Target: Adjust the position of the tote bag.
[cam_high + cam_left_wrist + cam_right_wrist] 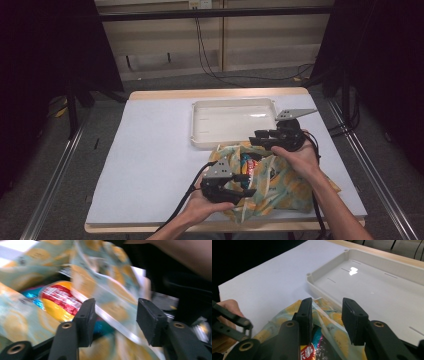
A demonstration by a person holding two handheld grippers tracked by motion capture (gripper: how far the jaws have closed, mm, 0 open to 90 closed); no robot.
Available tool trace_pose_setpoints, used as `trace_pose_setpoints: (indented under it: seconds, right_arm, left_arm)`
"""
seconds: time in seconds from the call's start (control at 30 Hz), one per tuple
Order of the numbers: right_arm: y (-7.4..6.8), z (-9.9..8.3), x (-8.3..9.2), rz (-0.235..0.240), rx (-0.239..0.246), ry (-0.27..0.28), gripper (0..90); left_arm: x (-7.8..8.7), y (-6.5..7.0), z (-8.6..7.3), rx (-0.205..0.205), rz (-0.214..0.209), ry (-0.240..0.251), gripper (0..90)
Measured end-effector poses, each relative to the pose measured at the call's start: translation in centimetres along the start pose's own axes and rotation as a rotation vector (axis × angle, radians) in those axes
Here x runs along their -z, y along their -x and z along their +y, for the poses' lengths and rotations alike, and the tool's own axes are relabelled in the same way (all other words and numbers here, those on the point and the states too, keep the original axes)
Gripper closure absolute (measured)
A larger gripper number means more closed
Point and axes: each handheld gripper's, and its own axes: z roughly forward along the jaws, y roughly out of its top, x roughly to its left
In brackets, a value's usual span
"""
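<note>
A cloth bag [285, 185] printed with yellow lemons on teal lies crumpled at the table's front right, its mouth open toward the tray. Shiny snack packets [249, 164] in red, yellow and blue show inside it. My left gripper [250, 184] is at the bag's near left edge, jaws apart. In the left gripper view a loose fold of the bag [107, 277] runs through the gap of the gripper [115, 305], and a red and yellow packet [56, 302] lies behind. My right gripper [255, 139] hovers over the bag's far rim [284, 315], open [327, 302], with a packet [308, 351] below.
A white empty tray [230, 122] stands just behind the bag, its near rim [312, 280] close to the right gripper's jaws. A white sheet [150, 150] covers the table. The person's other hand [227, 307] shows at the left of the right gripper view.
</note>
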Motion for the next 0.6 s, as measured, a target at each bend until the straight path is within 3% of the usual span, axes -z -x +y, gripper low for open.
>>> trace_pose_setpoints:
  seconds: [0.03,0.1,0.3,0.33,0.4,0.43,0.47,0.5,0.53,0.6]
  right_arm:
    - [0.1,0.1,0.2,-0.005,0.006,0.0,59.8]
    - [0.1,0.1,0.1,-0.005,0.013,-0.007,59.6]
    - [-0.3,0.1,-1.1,0.01,0.02,-0.02,58.5]
    - [-0.4,0.1,-1.3,0.008,0.023,-0.02,58.5]
    - [-0.5,0.1,-1.4,0.008,0.024,-0.022,58.4]
    - [-0.5,0.1,-1.4,0.008,0.024,-0.022,58.4]
    - [-0.6,0.1,-1.3,0.006,0.026,-0.023,58.1]
    - [-0.8,-0.1,-0.9,0.015,0.029,-0.015,57.3]
    - [-0.8,-0.1,-0.9,0.015,0.029,-0.015,57.3]
    - [-1.4,-1.0,0.2,0.011,0.051,-0.022,56.1]
  left_arm:
    - [-0.7,-0.3,-0.1,0.027,-0.014,-0.004,45.2]
    - [-1.3,-0.4,-0.2,0.039,-0.028,-0.013,40.5]
    - [-1.9,0.0,0.1,0.034,-0.061,-0.014,39.1]
    - [-2.0,0.1,0.2,0.024,-0.084,-0.022,44.6]
    - [-1.9,0.2,0.2,0.023,-0.084,-0.029,56.2]
    - [-1.9,0.3,0.2,0.023,-0.116,-0.025,56.2]
    - [-1.8,0.6,0.2,0.006,-0.12,-0.036,66.3]
    - [-1.6,1.0,0.2,-0.021,-0.132,-0.06,84.2]
    - [-1.6,1.0,0.2,-0.021,-0.132,-0.06,90.0]
    - [-1.2,1.3,0.1,-0.027,-0.149,-0.05,90.0]
